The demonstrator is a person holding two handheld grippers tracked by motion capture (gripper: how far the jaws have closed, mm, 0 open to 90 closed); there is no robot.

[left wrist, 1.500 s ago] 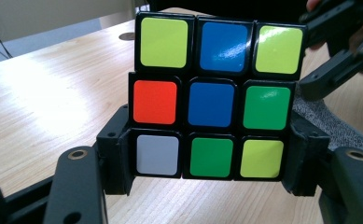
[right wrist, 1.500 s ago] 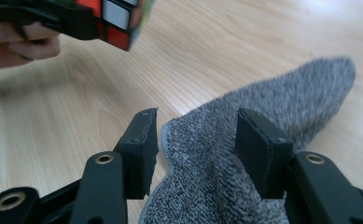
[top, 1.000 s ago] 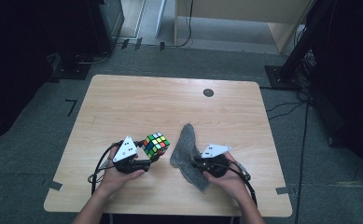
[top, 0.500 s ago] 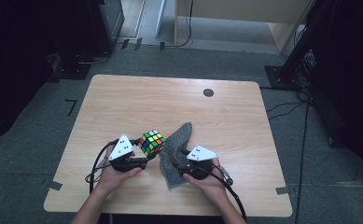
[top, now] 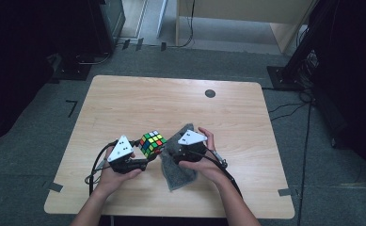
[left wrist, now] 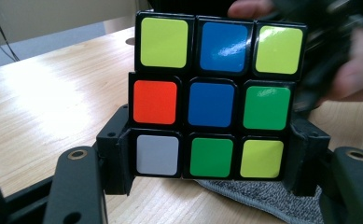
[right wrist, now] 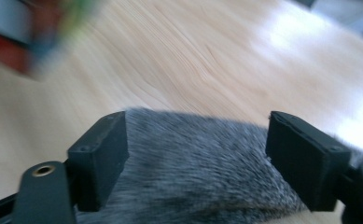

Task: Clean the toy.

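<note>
**Cube clamped, cloth let go**

Left gripper (top: 140, 162) clamps the puzzle cube (top: 152, 143) just above the table (top: 138, 101). Right gripper (right wrist: 195, 154) has moved left toward the cube, jaws just opening, grey cloth (top: 177, 172) lying loose between them. No containers.

Scrambled puzzle cube (top: 153, 143) is sitting raised off the wooden table near its front edge, one face showing yellow, blue, orange, green and white squares. Grey fuzzy cloth (top: 177, 165) is lying crumpled just beside it, partly trailing under the cube.
</note>
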